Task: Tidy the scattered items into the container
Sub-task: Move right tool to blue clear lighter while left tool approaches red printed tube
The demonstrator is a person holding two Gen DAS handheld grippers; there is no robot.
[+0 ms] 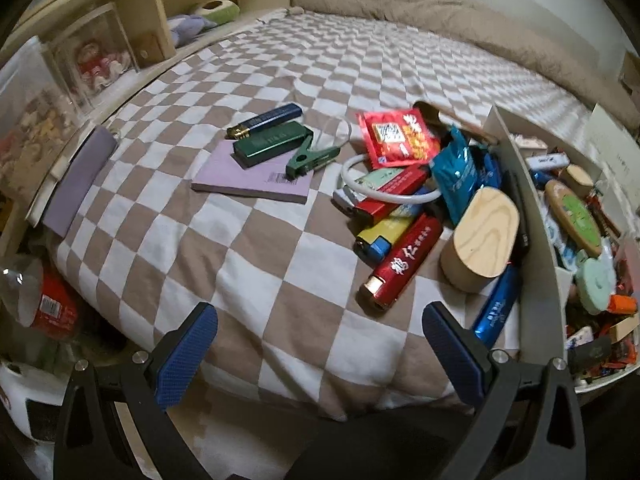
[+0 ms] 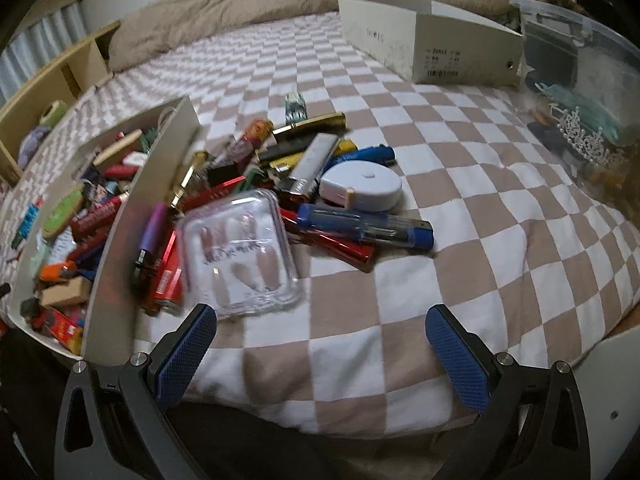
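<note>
A white open box (image 1: 532, 216) full of small items sits on the checkered bed; it also shows in the right wrist view (image 2: 120, 232). Left of it lie a red lighter (image 1: 400, 268), a wooden oval box (image 1: 480, 240), a red packet (image 1: 396, 136), a green clip (image 1: 310, 158) and a purple notepad (image 1: 252, 178). Right of it lie a clear plastic case (image 2: 240, 252), a blue pen-like tool (image 2: 364, 228), a white tape measure (image 2: 360, 184) and several lighters. My left gripper (image 1: 320, 344) is open and empty above the bed's near edge. My right gripper (image 2: 320, 344) is open and empty just short of the clear case.
A second white box (image 2: 432, 40) stands at the far right of the bed, next to a clear storage bin (image 2: 580, 92). A wooden headboard shelf (image 1: 132, 32) runs along the left. A brown duvet (image 1: 420, 12) is bunched at the far side.
</note>
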